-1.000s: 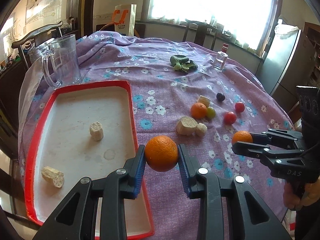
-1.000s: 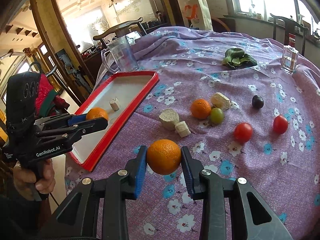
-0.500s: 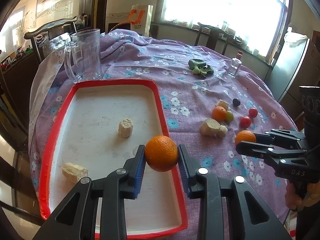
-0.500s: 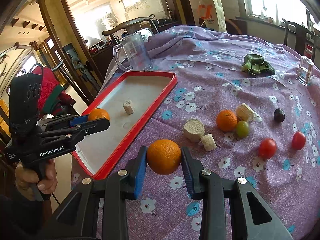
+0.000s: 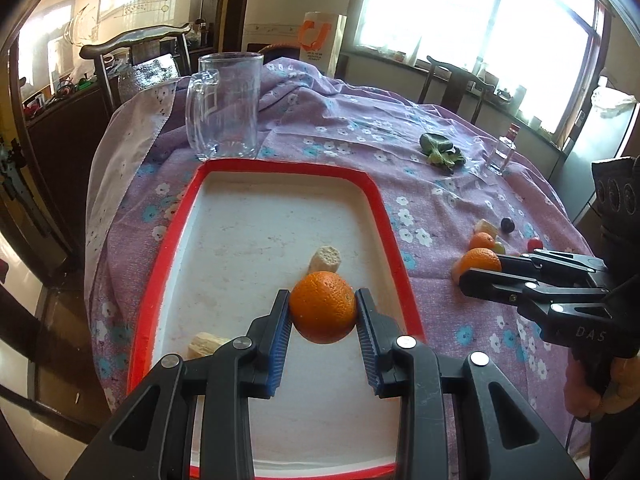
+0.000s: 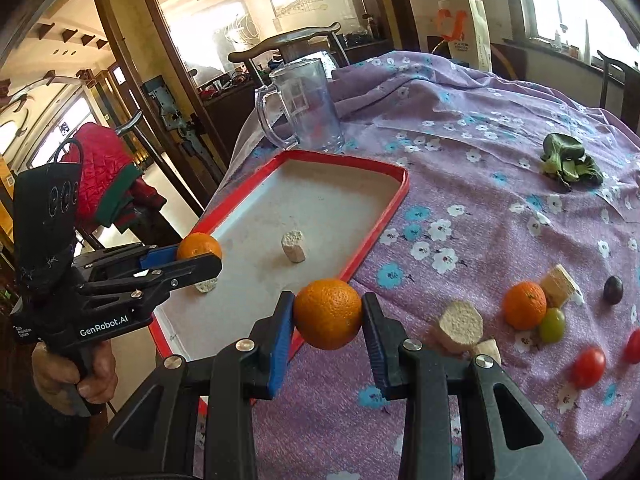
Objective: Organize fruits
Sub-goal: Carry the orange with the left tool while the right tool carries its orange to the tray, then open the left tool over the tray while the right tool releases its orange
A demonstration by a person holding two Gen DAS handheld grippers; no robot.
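My left gripper (image 5: 322,312) is shut on an orange (image 5: 323,307) and holds it above the red-rimmed white tray (image 5: 280,168). In the right wrist view that gripper (image 6: 200,258) and its orange (image 6: 199,245) hang over the tray's near left part. My right gripper (image 6: 327,316) is shut on a second orange (image 6: 328,313), just off the tray's right rim (image 6: 384,220). It shows in the left wrist view (image 5: 478,268) right of the tray. A third orange (image 6: 524,304), a green grape (image 6: 552,324), a dark grape (image 6: 613,289) and red tomatoes (image 6: 588,366) lie on the purple cloth.
Two pale food chunks (image 5: 325,258) (image 5: 204,345) lie in the tray; more chunks (image 6: 458,326) sit by the loose fruit. A glass mug (image 5: 224,104) stands behind the tray. Green leaves (image 5: 442,150) and a small bottle (image 5: 502,152) are farther back. Chairs surround the table.
My left gripper carried its orange left from the cloth to over the tray. My right gripper moved left with its orange toward the tray's right rim.
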